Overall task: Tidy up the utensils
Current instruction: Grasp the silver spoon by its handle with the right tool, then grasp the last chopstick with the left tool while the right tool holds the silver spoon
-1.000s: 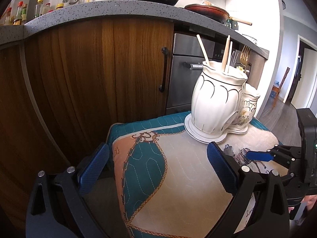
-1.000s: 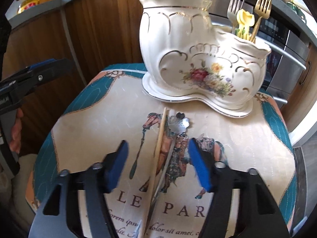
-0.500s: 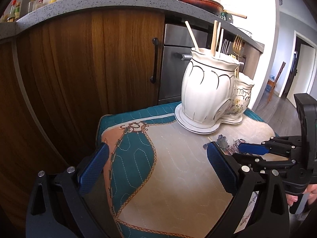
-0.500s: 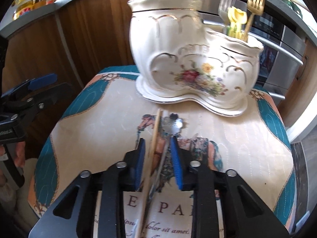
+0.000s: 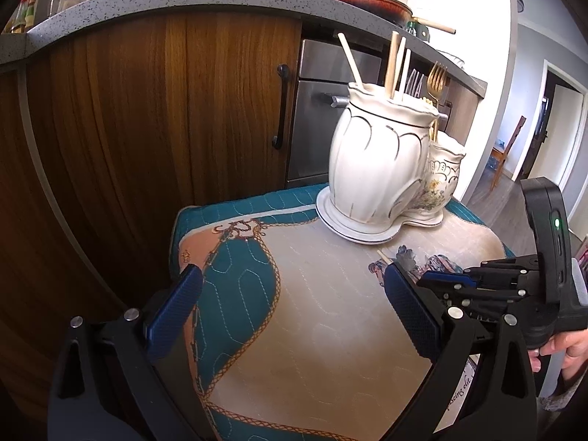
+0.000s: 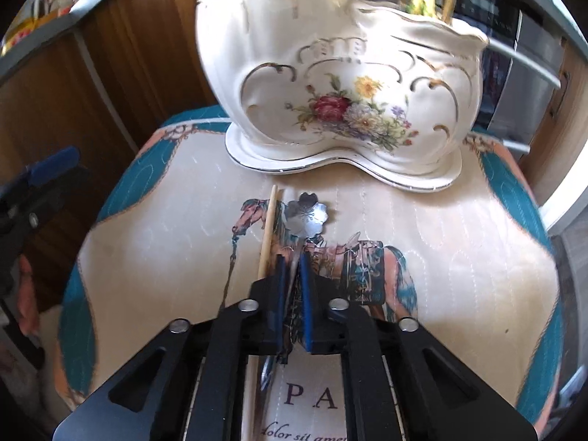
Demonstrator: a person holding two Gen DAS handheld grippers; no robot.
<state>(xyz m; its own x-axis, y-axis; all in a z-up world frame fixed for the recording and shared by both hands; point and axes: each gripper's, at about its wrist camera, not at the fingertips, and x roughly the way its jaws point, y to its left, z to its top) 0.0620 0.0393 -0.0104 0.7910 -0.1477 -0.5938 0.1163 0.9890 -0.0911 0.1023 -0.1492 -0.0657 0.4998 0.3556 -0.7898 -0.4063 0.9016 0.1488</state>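
Right wrist: spoon [image 6: 307, 217] handle between pads [image 6: 281, 286].

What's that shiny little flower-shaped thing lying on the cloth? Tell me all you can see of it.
It is a metal spoon with a silvery, flower-shaped end with petal grooves. It lies flat on the printed cloth, over the horse picture, flower end towards the white floral utensil holder but not touching it. Its thin handle runs back between the blue pads of the right hand-held gripper, which is shut on it. A wooden chopstick lies close beside it on its left.
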